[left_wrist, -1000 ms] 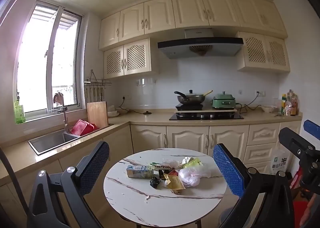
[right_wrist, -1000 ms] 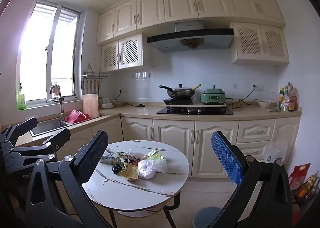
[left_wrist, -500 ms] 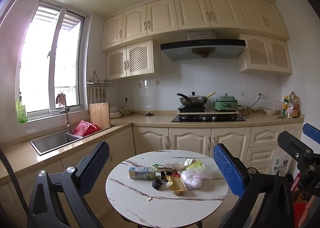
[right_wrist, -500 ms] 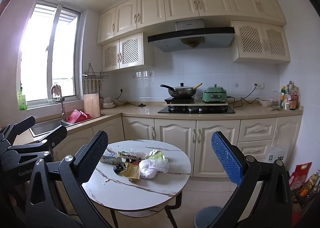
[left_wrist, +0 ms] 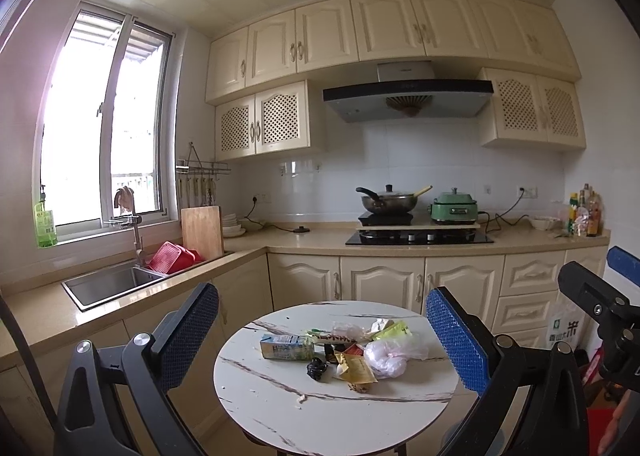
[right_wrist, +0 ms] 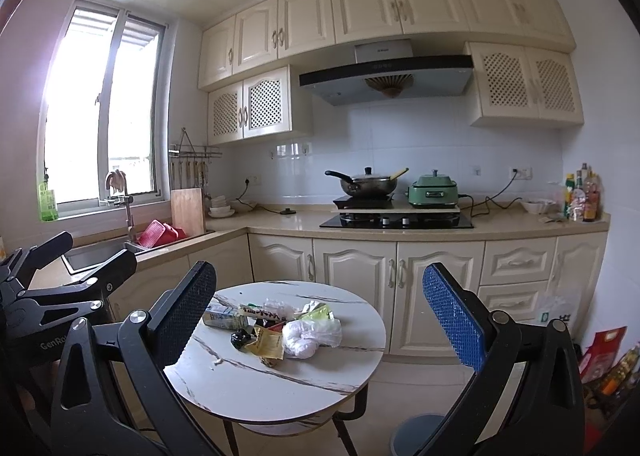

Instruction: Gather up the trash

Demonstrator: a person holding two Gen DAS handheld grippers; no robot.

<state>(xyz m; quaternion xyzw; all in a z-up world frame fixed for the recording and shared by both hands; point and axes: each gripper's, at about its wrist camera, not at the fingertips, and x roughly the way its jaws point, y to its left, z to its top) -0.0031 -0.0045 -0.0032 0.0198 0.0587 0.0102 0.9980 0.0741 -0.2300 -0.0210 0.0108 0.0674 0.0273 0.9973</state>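
A pile of trash lies on the round white marble table (left_wrist: 320, 416): a drink carton (left_wrist: 286, 347), a crumpled white plastic bag (left_wrist: 386, 356), a gold wrapper (left_wrist: 356, 368), a small black item (left_wrist: 317, 370) and green and printed wrappers behind them. My left gripper (left_wrist: 322, 336) hangs open in front of the table, well short of the pile. In the right wrist view the same carton (right_wrist: 224, 316) and bag (right_wrist: 308, 336) show, with my right gripper (right_wrist: 318, 316) open and empty. A grey bin (right_wrist: 420, 434) stands on the floor by the table.
An L-shaped counter runs behind the table, with a sink (left_wrist: 108, 284) on the left and a hob with a pan (left_wrist: 388, 202) at the back. A white bag (left_wrist: 564, 330) leans on the cabinets at right. Red packages (right_wrist: 604, 348) sit on the floor.
Both views have drifted slightly, and the table looks a little nearer in the right wrist view. Both grippers stay open and the trash has not moved.
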